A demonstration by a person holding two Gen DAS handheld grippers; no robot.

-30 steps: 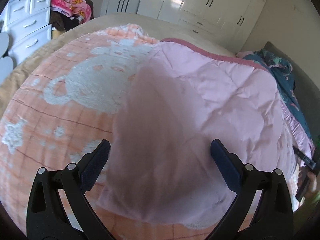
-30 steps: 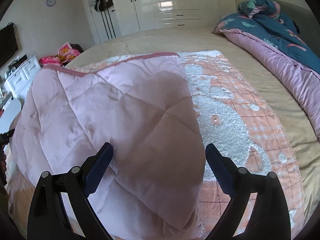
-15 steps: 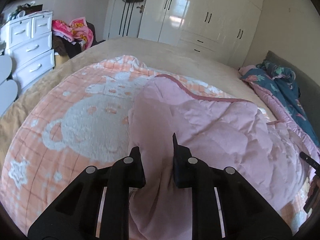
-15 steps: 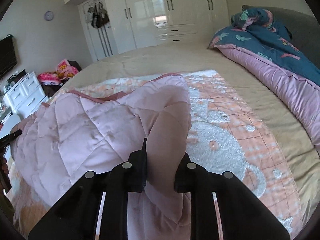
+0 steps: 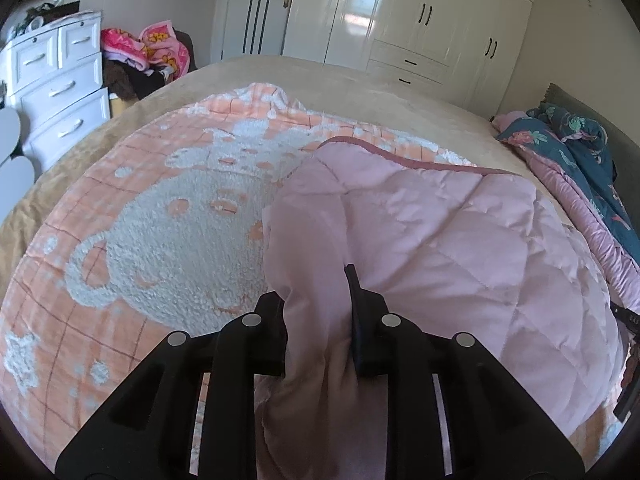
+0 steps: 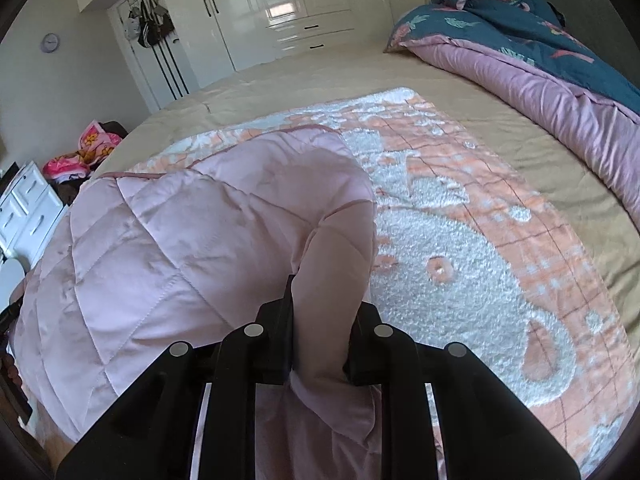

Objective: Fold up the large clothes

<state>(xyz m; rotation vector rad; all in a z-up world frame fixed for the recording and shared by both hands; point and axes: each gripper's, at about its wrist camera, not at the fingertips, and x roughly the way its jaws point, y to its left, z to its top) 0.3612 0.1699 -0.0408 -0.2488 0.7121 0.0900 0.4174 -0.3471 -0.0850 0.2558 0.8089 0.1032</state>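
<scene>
Bed (image 5: 420,108): beige cover, fills both views; landmark for all entries below.

Wardrobe (image 5: 424,20): white gloss doors with dark handles, along the wall beyond the bed's far edge.

Fleece blanket (image 5: 168,232): peach grid with a white bear pattern, spread flat on the middle of the bed.

Duvet (image 6: 560,92): lilac underside, dark teal floral top, bunched along the bed's side by the grey headboard.

Pink quilted garment (image 5: 440,248): the task's item; padded, diamond-stitched, darker pink binding on its far edge. Lies on the fleece blanket at the near part of the bed, its near edge gathered up into both claws, the middle humped between them.

Chest of drawers (image 5: 52,80): white, off the bed's far left corner in the left wrist view.

Clothes heap (image 5: 148,48): bright pink and yellow, beside the drawers, off the bed.

Bags (image 6: 150,24): hanging on a door beyond the bed's foot.

Left gripper (image 5: 316,316): black; jaws clamped on a bunched fold of the garment, though easing apart slightly.

Right gripper (image 6: 322,320): black; jaws closed on a rolled fold of the same garment.

Wall clock (image 6: 51,43): round, high on the wall left of the bags.
</scene>
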